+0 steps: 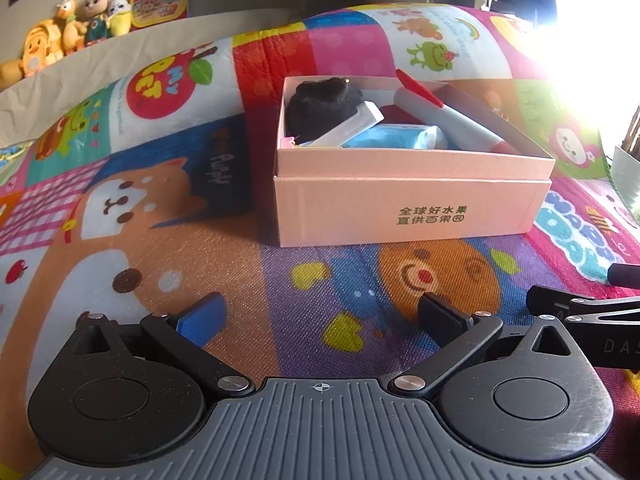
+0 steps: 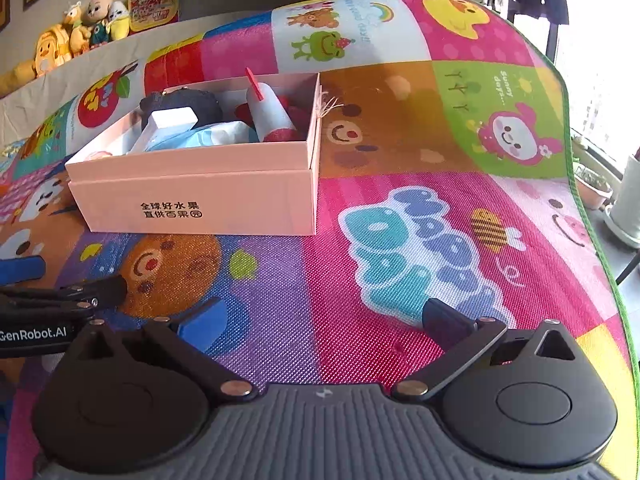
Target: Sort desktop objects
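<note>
Here, in the left wrist view, your left tongs (image 1: 320, 312) stand wide and empty over the patterned mat (image 1: 280, 280). The pink box (image 1: 408, 204) lies at 12 o'clock to 1 o'clock from them, apart from the tips, its long front wall running across your line of reach. Inside it you see a black plush item (image 1: 320, 100), a white bar (image 1: 352, 126), a blue packet (image 1: 392, 138) and a grey roller with red ends (image 1: 452, 116), whose long axis runs from 11 o'clock down to 4 o'clock. The right tongs' tip (image 1: 548, 300) enters at 3 o'clock.

In the right wrist view, your right tongs (image 2: 320, 316) are likewise spread wide, holding nothing. The pink box (image 2: 192, 200) sits at 10 o'clock to 11 o'clock, farther off than from the left side. No loose object shows on the mat (image 2: 400, 240) in either view, so sorting looks complete or nearly so. By this reading, your left hand is the nearer one for any move on the box.
</note>
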`<state>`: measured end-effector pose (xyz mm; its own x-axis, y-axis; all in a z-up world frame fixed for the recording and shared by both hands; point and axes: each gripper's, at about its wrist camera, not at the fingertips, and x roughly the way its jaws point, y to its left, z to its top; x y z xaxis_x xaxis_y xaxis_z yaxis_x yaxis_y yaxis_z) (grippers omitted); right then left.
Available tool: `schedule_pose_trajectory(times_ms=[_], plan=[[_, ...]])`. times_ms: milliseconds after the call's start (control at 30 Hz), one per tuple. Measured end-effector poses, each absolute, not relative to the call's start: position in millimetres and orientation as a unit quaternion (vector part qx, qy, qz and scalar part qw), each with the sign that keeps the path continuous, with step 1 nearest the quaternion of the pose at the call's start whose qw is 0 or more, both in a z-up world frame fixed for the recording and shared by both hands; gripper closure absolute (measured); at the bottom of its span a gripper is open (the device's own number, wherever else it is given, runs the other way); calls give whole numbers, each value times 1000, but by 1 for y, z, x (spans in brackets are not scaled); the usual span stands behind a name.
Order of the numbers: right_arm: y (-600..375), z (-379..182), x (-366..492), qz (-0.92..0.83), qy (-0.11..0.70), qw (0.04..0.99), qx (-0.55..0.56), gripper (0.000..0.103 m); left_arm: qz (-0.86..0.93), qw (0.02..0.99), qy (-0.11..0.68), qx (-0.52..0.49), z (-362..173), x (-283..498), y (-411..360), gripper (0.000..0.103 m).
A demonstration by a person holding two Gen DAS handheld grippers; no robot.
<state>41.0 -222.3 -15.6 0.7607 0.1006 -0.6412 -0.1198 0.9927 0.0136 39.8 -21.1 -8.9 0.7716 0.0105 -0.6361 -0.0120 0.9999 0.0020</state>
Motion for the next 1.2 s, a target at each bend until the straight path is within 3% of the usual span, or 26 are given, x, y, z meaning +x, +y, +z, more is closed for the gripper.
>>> schedule_pose_trajectory(times_ms=[1200], plan=[[-223,-17,45,63,337,939,-18,0,5,941,339,-2,-9,39,-23,0]])
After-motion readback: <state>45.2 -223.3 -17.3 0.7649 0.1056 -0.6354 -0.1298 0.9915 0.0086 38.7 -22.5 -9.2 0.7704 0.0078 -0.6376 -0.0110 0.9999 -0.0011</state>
